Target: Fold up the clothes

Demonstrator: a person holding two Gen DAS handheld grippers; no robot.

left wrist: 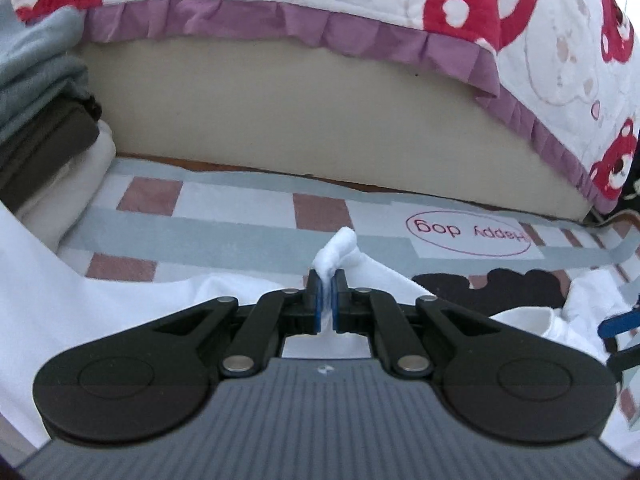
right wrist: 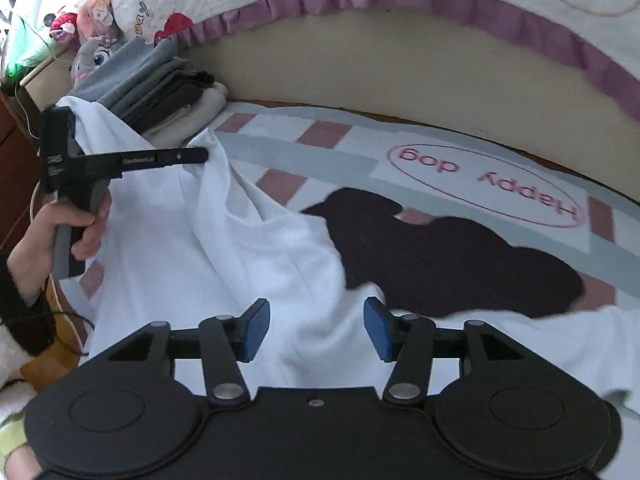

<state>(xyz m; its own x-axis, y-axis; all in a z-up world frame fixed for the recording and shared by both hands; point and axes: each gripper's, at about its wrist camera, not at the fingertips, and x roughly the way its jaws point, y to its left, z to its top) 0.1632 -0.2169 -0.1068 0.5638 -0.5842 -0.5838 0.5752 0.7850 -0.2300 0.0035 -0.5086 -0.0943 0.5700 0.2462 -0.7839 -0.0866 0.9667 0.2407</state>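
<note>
The left gripper (left wrist: 327, 280) pinches a bunched edge of the soft white garment (right wrist: 224, 248), which lies rumpled across the checked mat (right wrist: 320, 136). The right gripper (right wrist: 316, 330) hovers agape above it.

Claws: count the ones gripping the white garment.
1. The left claw is pinched shut on a bunched edge of the white garment. The right claw hangs open above it, holding nothing.

Mat (right wrist: 400, 136): "Happy dog" in red letters inside a red oval outline (left wrist: 468, 234), reading upside down from both wrist views. Left gripper (right wrist: 202, 156): small white lettering along its side, too blurred to read, possibly a brand name.
</note>
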